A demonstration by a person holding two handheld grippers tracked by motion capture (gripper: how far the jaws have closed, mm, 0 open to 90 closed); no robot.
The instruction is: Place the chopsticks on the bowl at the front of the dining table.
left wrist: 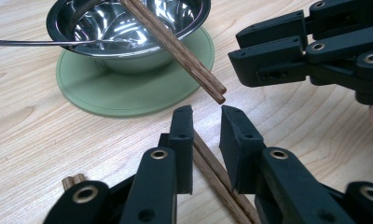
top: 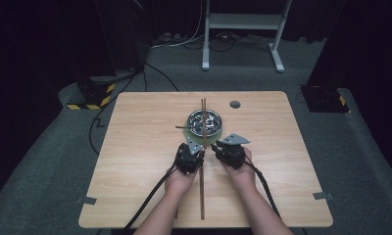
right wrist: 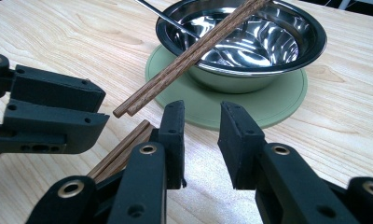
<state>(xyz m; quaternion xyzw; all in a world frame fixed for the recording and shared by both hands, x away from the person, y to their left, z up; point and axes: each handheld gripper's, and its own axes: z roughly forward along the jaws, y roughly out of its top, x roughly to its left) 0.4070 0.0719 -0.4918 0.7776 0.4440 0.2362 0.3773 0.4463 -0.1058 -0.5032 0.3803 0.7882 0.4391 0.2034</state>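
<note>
A steel bowl (top: 204, 122) (left wrist: 128, 28) (right wrist: 250, 37) stands on a round green mat (left wrist: 128, 95) (right wrist: 273, 102) at mid-table. One pair of wooden chopsticks (top: 203, 110) (left wrist: 184, 58) (right wrist: 184, 58) rests across its rim, the near ends jutting toward me. A second pair (top: 202, 191) (left wrist: 212, 168) (right wrist: 121, 149) lies flat on the table. My left gripper (top: 200, 149) (left wrist: 206, 116) is open, with that flat pair running under the gap between its jaws. My right gripper (top: 216, 147) (right wrist: 201, 112) is open just right of it over bare wood.
A thin metal spoon (top: 180, 127) (left wrist: 31, 42) (right wrist: 161, 16) lies in the bowl, handle out to the left. A grey disc (top: 234, 104) sits behind the bowl. The two grippers' tips stand close together in front of the mat.
</note>
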